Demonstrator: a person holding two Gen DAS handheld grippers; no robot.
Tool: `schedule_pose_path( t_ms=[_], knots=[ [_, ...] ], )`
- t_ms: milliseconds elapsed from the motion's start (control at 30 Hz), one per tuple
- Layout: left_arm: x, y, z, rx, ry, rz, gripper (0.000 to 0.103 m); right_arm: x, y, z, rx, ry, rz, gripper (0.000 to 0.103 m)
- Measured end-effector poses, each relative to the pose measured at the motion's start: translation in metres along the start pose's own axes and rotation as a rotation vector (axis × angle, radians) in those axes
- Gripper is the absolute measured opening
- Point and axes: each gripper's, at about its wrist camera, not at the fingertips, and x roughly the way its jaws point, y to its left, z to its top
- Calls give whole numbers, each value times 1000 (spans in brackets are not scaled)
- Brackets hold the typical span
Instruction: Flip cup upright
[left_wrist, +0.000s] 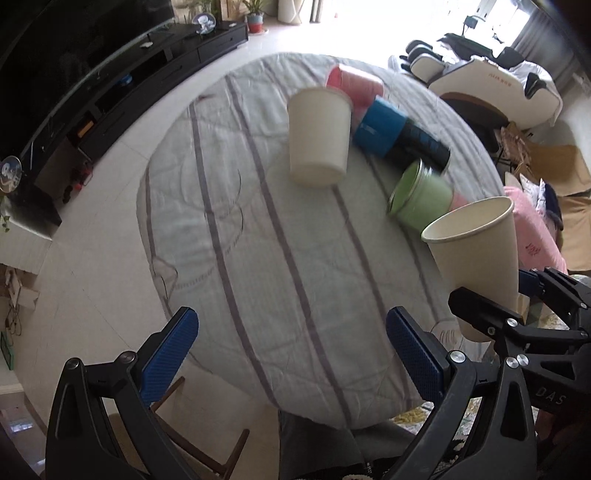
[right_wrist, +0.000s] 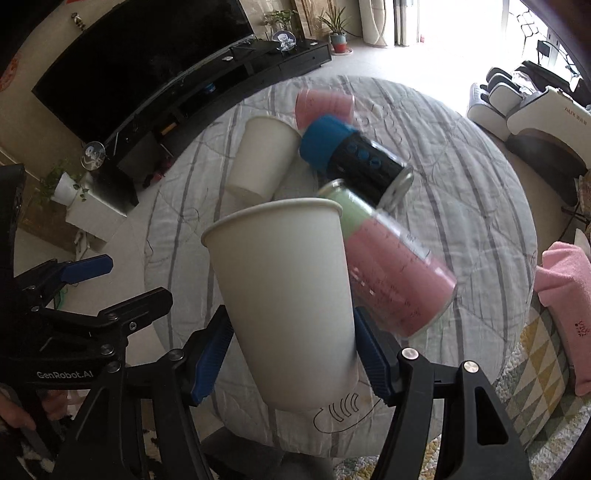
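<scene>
Right claw (right_wrist: 291, 354) pinches the cup (right_wrist: 284, 295), mouth up, airborne; left claw (left_wrist: 291, 354) spread. Next, I judge: lower it onto the desk (right_wrist: 461, 206) below.

left gripper (left_wrist: 291, 354): black angular frame wearing blue ribbed pads (left_wrist: 168, 356) on its two fingers
left gripper screws: round silver heads sitting at the finger joints
left gripper lettering: white "GenRobot.AI" showing on its body in the right wrist view
right gripper (right_wrist: 291, 354): black frame carrying blue ribbed pads (right_wrist: 212, 360), silver screws shining behind them
right gripper marking: "DAS" letters showing on its side
skin: bare fingers (right_wrist: 14, 417) peeking behind the left gripper
</scene>
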Motion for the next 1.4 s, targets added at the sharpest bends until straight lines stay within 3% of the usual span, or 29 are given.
schedule_pose_path(
  t_ms=[167,433,567,1033,1267,1400],
  knots=[
    [15,6,-15,-14,34,9,103,30,-9,-28,28,52,-2,67],
    [22,11,-28,-23,50,6,103,58,-18,-44,104,135,34,68],
    [19,3,-27,-17,42,-13,103,49,-18,-51,122,134,48,80],
    [17,-52,-11,-20,87,-103,103,-21,-68,-42,248,67,9,80],
    [35,-83,1,-154,85,-71,103,-32,-96,-28,188,72,-9,80],
    [56,-86,2,-241,148,-52,103,-41,-102,-25,132,75,10,80]
  ],
)
